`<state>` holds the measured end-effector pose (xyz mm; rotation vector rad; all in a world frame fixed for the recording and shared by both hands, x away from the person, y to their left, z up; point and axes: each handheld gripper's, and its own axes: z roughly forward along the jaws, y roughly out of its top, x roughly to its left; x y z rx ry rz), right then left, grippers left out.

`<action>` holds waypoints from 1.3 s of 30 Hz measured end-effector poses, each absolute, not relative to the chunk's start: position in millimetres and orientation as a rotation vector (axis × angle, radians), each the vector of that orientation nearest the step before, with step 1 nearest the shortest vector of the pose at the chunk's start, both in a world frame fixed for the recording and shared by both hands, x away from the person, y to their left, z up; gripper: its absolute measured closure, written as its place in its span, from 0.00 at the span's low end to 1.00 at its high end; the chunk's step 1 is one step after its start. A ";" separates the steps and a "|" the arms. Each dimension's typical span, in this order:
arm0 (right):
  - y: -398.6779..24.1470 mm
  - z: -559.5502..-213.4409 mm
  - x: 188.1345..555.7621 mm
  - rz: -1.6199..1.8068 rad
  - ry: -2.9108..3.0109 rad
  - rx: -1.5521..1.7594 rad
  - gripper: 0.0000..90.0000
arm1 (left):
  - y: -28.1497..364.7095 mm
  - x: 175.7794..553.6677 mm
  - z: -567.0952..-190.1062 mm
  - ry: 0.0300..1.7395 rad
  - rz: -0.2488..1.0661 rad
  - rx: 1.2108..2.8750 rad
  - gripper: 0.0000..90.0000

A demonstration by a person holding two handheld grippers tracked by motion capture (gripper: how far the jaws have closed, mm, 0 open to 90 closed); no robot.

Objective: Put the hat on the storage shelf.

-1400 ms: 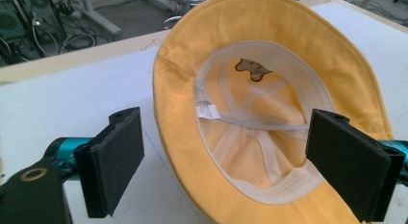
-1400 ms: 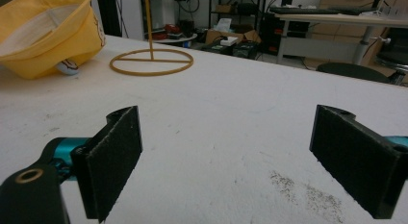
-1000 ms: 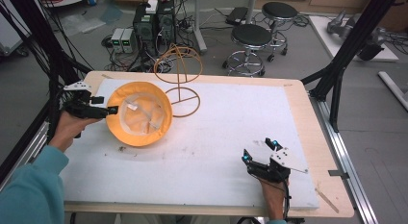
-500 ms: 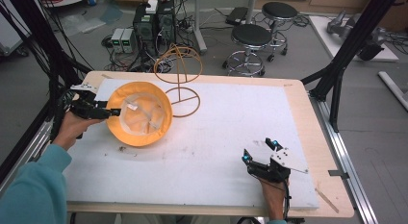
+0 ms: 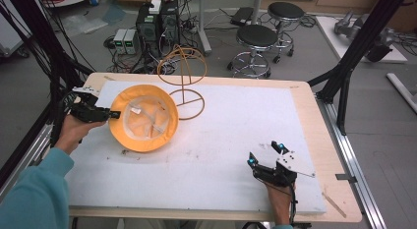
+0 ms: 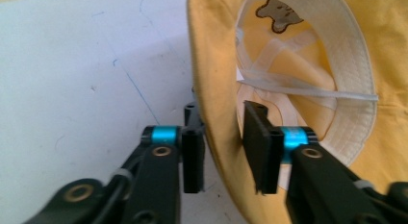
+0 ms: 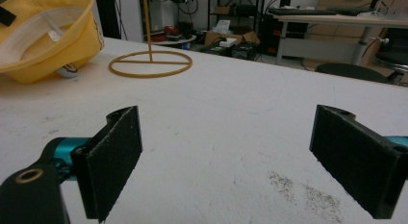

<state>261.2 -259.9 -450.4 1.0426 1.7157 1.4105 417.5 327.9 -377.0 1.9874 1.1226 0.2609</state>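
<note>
At the bench's (image 5: 216,189) near edge, the right hand-held gripper (image 5: 268,166) rests with jaws spread wide and empty, apparently idle. Farther left, the left hand-held gripper (image 6: 223,147) straddles the brim of an upturned yellow fabric bucket hat (image 5: 143,118), jaws narrowed around it but not visibly pinching. Behind stands a thin orange wire hat stand (image 5: 183,81), probably the hat's destination. The hat's small inner label (image 6: 278,13) is unreadable.

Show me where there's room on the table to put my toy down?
The white mat is bare between the yellow hat and the right gripper, and along the far right. It's crowded at the far left: hat, wire stand and left gripper.
</note>
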 end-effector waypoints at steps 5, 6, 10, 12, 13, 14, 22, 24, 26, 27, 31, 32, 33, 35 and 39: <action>-259.8 -450.5 261.2 1.409 1.714 1.041 0.11 | 324.8 414.9 -373.9 1.110 0.239 1.976 0.96; -259.8 -450.5 261.2 1.409 1.714 1.041 0.11 | 323.7 414.5 -373.7 1.108 0.234 1.980 0.96; -259.8 -450.4 261.1 1.411 1.713 1.044 0.11 | 322.2 412.9 -371.8 1.105 0.241 1.978 0.96; -259.9 -450.5 261.1 1.411 1.714 1.044 0.11 | 321.8 411.9 -370.1 1.109 0.244 1.965 0.96; -259.9 -450.4 261.1 1.412 1.714 1.046 0.11 | 321.9 411.7 -369.6 1.109 0.242 1.961 0.96; -260.0 -450.4 261.1 1.413 1.714 1.046 0.11 | 322.0 411.0 -368.6 1.108 0.249 1.955 0.96; -259.9 -450.4 261.1 1.411 1.713 1.045 0.11 | 323.0 408.3 -354.7 1.091 0.283 1.947 0.96; -259.8 -450.4 261.1 1.411 1.713 1.045 0.11 | 322.1 408.3 -350.9 1.087 0.298 1.948 0.96; -259.8 -450.4 261.1 1.411 1.713 1.045 0.11 | 320.7 408.9 -344.6 1.076 0.308 1.951 0.96; -259.9 -450.4 261.1 1.411 1.713 1.044 0.11 | 320.1 408.9 -341.5 1.071 0.320 1.950 0.96; -259.6 -450.4 260.9 1.411 1.713 1.047 0.11 | 318.7 409.3 -330.5 1.058 0.340 1.945 0.96; -259.9 -450.4 261.2 1.411 1.713 1.044 0.11 | 318.9 409.3 -328.2 1.055 0.342 1.947 0.96; -259.9 -450.4 261.0 1.415 1.714 1.054 0.11 | 319.1 409.3 -326.2 1.051 0.349 1.950 0.96; -260.0 -450.4 261.1 1.417 1.716 1.055 0.11 | 320.8 409.1 -322.5 1.056 0.352 1.921 0.96; -260.0 -450.4 261.2 1.417 1.718 1.057 0.11 | 325.2 409.0 -321.2 1.068 0.371 1.918 0.96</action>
